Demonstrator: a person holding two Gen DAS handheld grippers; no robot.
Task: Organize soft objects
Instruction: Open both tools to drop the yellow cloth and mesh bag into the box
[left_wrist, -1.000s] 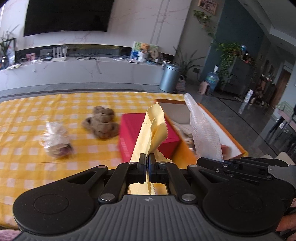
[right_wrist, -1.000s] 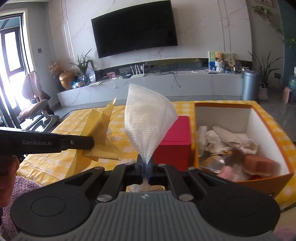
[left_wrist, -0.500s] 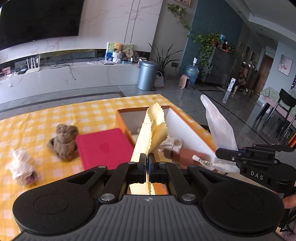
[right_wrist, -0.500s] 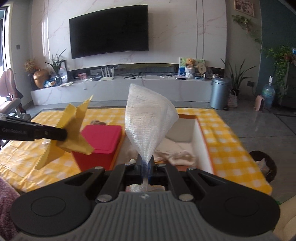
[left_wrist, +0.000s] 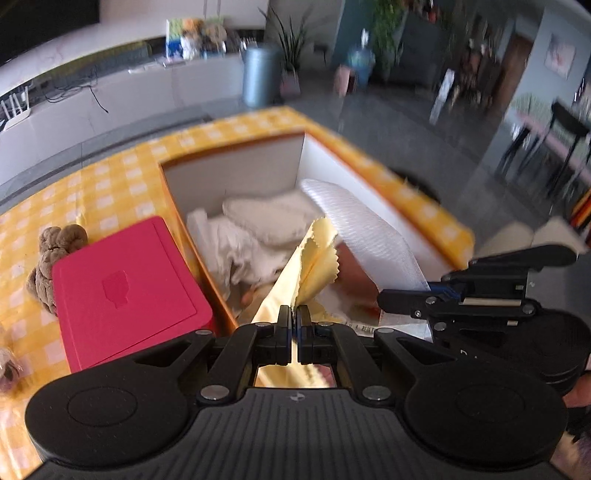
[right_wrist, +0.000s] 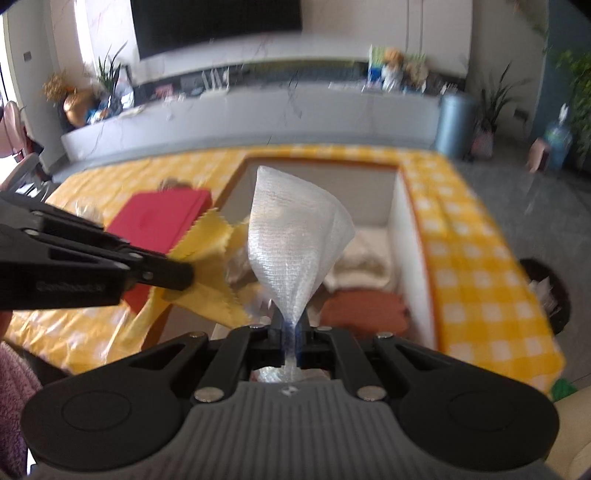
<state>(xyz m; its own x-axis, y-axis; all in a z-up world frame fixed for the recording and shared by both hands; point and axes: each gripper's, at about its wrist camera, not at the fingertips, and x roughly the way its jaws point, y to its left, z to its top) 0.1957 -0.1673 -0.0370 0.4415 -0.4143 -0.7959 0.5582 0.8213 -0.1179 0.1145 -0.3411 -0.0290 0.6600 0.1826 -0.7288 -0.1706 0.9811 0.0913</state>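
Observation:
My left gripper (left_wrist: 294, 310) is shut on a yellow cloth (left_wrist: 314, 254) with zigzag edges, held over the near end of the orange box (left_wrist: 424, 210). My right gripper (right_wrist: 291, 325) is shut on a white mesh cloth (right_wrist: 295, 251) that stands up like a cone, also above the box (right_wrist: 413, 236). In the right wrist view the left gripper (right_wrist: 181, 273) comes in from the left with the yellow cloth (right_wrist: 210, 243). In the left wrist view the right gripper (left_wrist: 388, 297) comes in from the right with the white mesh (left_wrist: 365, 229). White cloths (left_wrist: 266, 229) and a brown item (right_wrist: 362, 306) lie inside the box.
A red flat box (left_wrist: 122, 288) lies just left of the orange box on the yellow checked tablecloth (left_wrist: 96, 192). A brown plush toy (left_wrist: 51, 254) sits behind it, and a small wrapped bundle (left_wrist: 7, 369) lies at the far left. The table's right edge (right_wrist: 517, 295) drops to the floor.
Both grippers have swung to the right and sunk a little, from beside the red box to over the orange box, each still holding its cloth. The views now look down into the box.

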